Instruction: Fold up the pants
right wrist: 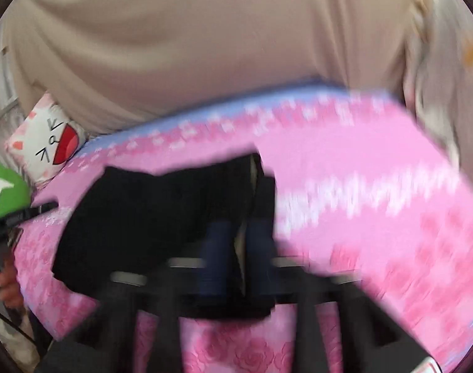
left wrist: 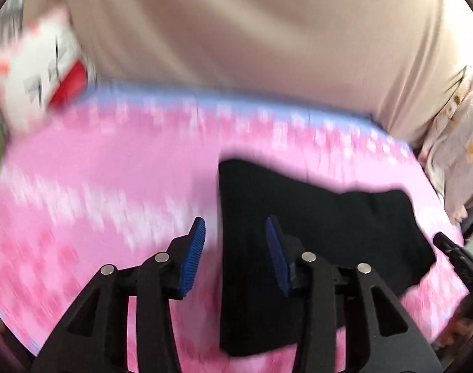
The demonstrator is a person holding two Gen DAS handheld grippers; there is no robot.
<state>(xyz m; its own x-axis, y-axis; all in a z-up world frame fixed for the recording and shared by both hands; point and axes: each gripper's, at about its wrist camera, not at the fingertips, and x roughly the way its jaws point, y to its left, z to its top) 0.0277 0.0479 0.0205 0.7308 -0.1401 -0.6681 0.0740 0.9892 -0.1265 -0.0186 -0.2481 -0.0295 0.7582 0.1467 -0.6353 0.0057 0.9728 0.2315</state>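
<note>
The black pants [left wrist: 314, 236] lie folded on a pink flowered bedsheet [left wrist: 112, 168]. My left gripper [left wrist: 234, 248] is open and empty, its blue pads straddling the left edge of the pants just above them. In the right wrist view the pants [right wrist: 149, 217] lie left of centre. My right gripper [right wrist: 236, 248] is blurred by motion; its blue pads stand close together with a fold of the black cloth between them, at the right edge of the pants. The right gripper's tip also shows in the left wrist view [left wrist: 453, 248].
A person in a beige top [left wrist: 252, 31] stands at the far edge of the bed. A white cat-face pillow [right wrist: 47, 143] and a green object [right wrist: 6, 192] lie at the far left. The left gripper and hand show at the left edge [right wrist: 6, 236].
</note>
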